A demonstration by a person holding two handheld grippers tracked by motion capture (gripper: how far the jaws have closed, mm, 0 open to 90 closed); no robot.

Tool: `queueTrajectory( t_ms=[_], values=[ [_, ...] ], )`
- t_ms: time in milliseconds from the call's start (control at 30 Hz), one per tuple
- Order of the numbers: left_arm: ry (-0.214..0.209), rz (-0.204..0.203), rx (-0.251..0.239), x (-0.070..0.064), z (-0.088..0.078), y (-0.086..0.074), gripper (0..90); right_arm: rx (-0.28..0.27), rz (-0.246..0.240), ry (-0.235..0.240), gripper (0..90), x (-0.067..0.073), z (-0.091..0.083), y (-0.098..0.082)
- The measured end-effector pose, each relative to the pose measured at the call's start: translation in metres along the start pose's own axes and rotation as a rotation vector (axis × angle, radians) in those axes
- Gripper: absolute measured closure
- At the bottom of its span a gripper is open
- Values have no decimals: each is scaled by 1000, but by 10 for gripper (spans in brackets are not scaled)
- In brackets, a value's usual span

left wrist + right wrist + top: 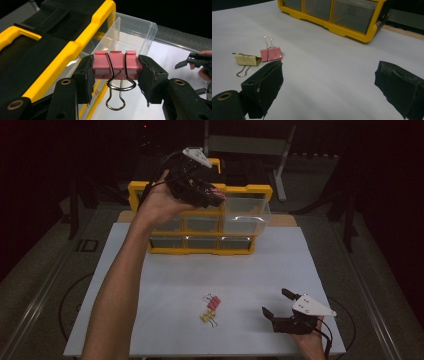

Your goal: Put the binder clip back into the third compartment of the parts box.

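Observation:
My left gripper (212, 195) is raised over the yellow drawer organizer (200, 245), shut on a pink binder clip (219, 196). In the left gripper view the pads press the clip (115, 63) from both sides, with its wire handles hanging down, above a clear drawer (135, 32) that is pulled out at the organizer's top right (247, 212). Another pink clip (214, 302) and a yellow clip (206, 317) lie on the white table. My right gripper (281, 305) rests near the front right edge, open with nothing between its fingers. In its own view (327, 85), both clips lie to its left (270, 53) (248, 60).
The organizer (332, 23) stands at the back of the white tabletop (175, 275), with several shut clear drawers in its front. A bare forearm (117, 290) crosses the left side of the table. Dark floor and metal stands surround the table.

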State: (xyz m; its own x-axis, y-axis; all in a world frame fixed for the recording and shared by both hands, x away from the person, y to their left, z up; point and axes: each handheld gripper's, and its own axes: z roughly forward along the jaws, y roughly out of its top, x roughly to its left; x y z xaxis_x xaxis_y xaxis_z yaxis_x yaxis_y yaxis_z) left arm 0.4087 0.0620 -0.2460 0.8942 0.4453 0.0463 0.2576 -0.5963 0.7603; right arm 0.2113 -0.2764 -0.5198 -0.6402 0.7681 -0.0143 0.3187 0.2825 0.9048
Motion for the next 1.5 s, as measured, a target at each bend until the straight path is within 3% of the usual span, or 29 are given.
queueTrajectory(
  t_ms=[400, 600, 667, 700, 733, 767, 800, 867, 1367, 1500],
  values=[
    [-1, 19, 45, -8, 25, 20, 500, -1, 0, 6, 77, 0, 1, -1],
    [-15, 10, 39, -9, 35, 25, 500, -3, 0, 4, 77, 0, 0, -1],
    [3, 8, 34, -10, 39, 26, 495, -1, 2, 3, 77, 0, 0, -1],
    [8, -4, 26, -9, 40, 26, 429, -1, 1, 2, 77, 0, 0, -1],
    [29, -22, 34, -9, 42, 26, 247, -1, 0, 2, 77, 1, 0, -1],
    [54, -29, 46, -9, 44, 26, 129, -1, -1, 2, 77, 1, 0, -1],
    [60, -38, 52, -8, 45, 26, 66, -2, -2, 1, 77, 1, 0, -1],
    [80, -45, 69, -7, 44, 24, 1, -3, -1, 2, 77, 0, -1, -1],
    [94, -78, 77, -7, 36, -12, 0, -4, 0, -2, 77, 1, -1, 0],
    [105, -89, 100, -10, 36, -26, 0, -4, 2, -6, 77, 1, -2, -1]
  ],
)
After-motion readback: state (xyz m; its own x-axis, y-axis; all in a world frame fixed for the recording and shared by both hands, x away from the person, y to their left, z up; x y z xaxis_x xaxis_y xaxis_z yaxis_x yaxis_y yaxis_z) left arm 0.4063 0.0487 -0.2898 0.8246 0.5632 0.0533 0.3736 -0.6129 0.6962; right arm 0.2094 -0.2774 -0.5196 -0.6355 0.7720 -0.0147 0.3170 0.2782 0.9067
